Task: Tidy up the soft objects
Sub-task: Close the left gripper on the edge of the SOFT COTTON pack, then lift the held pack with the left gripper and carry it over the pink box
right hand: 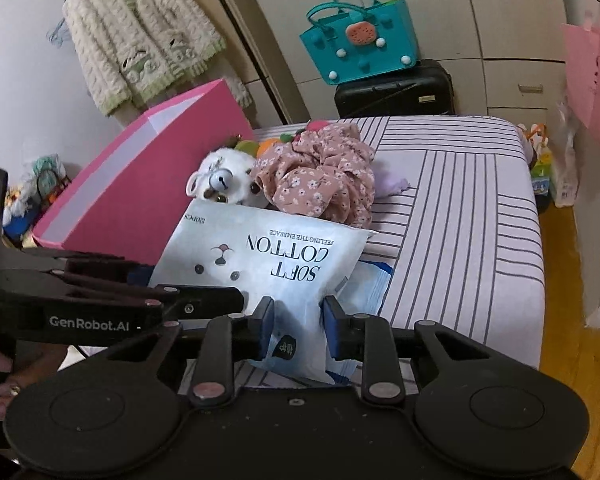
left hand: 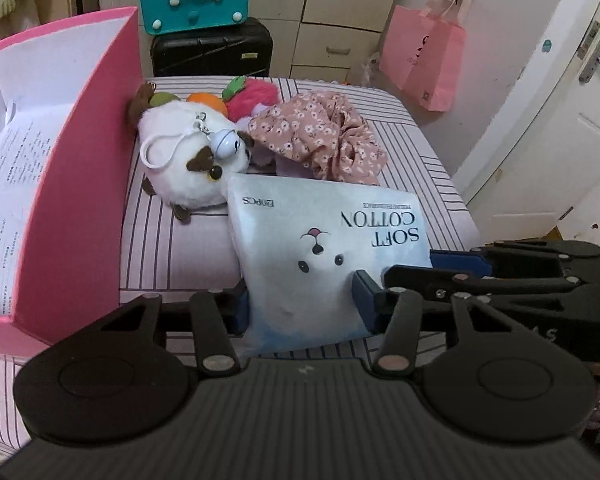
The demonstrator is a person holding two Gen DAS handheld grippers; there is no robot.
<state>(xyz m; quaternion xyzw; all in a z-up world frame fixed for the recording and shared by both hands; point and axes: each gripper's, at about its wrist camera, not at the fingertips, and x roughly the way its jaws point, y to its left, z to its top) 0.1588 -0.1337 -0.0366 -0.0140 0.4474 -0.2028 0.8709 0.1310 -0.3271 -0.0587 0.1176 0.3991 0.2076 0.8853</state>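
Gripping the soft cotton pack [left hand: 320,256] above the striped bed [right hand: 460,200], both the left gripper [left hand: 300,300] and right gripper [right hand: 298,320] have jaws closed on its near edge; uneven pulling could likely tear or drop it short of the pink box [left hand: 80,180].

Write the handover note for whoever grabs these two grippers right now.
Left gripper: shut on the cotton pack, near edge.
Right gripper: shut on the same pack, its near corner.
The pack lies on the striped bed, beside the pink box. A second, flatter packet lies under it.
Behind it: white plush, floral cloth, fruit plushes, all on the bed.
Done: nothing soft visible in the box; only a printed sheet shows there.
Left: probably move the pack, then the rest, into the box.
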